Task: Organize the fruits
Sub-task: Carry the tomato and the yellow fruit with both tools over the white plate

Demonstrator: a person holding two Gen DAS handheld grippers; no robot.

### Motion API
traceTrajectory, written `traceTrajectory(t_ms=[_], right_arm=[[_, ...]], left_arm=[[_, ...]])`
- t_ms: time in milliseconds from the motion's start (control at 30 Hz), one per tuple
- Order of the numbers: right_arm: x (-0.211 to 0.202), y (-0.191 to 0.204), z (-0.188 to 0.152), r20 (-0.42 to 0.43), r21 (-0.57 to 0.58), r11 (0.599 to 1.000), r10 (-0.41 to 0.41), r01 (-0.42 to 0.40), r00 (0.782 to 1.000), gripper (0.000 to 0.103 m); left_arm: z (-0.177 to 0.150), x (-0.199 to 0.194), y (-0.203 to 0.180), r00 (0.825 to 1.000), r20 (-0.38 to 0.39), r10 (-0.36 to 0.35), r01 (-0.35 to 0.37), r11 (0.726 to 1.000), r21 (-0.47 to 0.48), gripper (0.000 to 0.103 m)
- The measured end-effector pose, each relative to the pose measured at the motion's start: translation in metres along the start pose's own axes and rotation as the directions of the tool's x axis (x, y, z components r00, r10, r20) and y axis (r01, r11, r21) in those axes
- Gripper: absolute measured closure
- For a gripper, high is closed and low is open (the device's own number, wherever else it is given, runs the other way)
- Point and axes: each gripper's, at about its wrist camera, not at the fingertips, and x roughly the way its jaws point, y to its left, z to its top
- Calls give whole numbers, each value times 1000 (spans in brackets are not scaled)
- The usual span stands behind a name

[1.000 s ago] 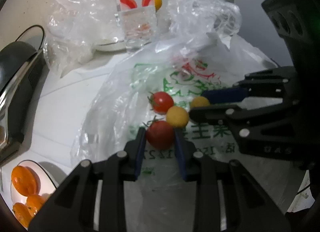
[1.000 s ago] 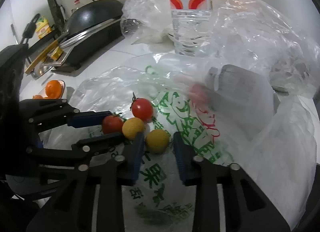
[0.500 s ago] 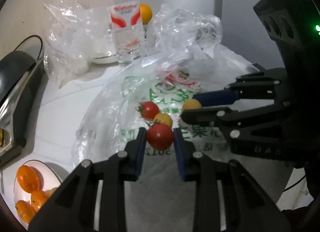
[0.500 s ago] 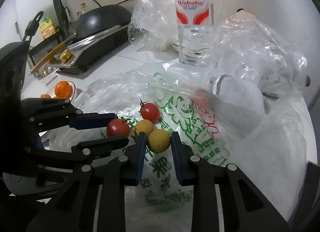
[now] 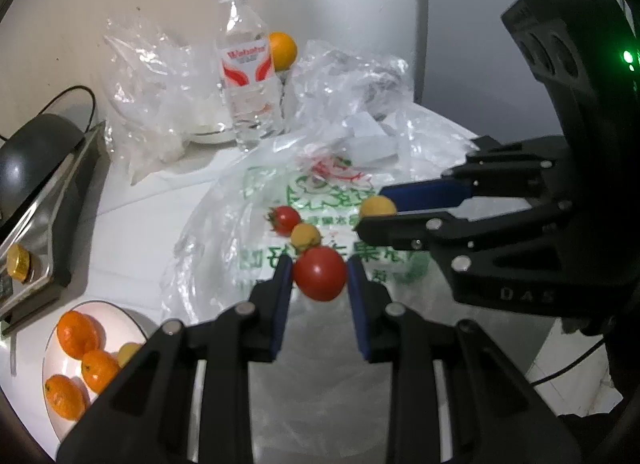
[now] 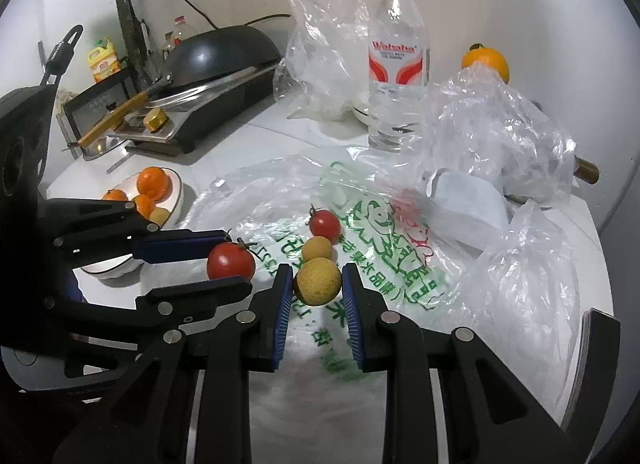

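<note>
My left gripper (image 5: 319, 274) is shut on a red tomato (image 5: 319, 273) and holds it above the printed plastic bag (image 5: 320, 192). My right gripper (image 6: 317, 281) is shut on a yellow fruit (image 6: 317, 281), also lifted; it also shows in the left wrist view (image 5: 377, 207). A smaller red tomato (image 6: 325, 224) and a yellow fruit (image 6: 317, 249) still lie on the bag. A white plate (image 5: 54, 348) with oranges (image 5: 78, 334) and a yellow fruit (image 5: 129, 352) sits at the lower left; it also shows in the right wrist view (image 6: 176, 196).
A water bottle (image 6: 397, 76) stands at the back with crumpled clear bags (image 6: 496, 128) around it and an orange (image 6: 485, 62) behind. A black pan on a stove (image 6: 216, 64) is at the left. The counter edge runs along the right.
Both grippers have closed on their fruits and lifted them up and back from the bag. The plate of oranges has come further into view.
</note>
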Motion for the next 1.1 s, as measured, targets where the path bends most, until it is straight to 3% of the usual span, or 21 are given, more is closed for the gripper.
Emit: traceTrajectory(t_ms=[467,1100], right_arm=[[-26,26,-5,26,-21,1000,-12,13,1000,76],[-28,81,-2,31,-71,997,9,-6,999,76]], left_arm=[[-14,-34,-3,999,31,11,-11,1000,-11,75],[-48,-78,30,997,55,60,-57,996,-63,75]])
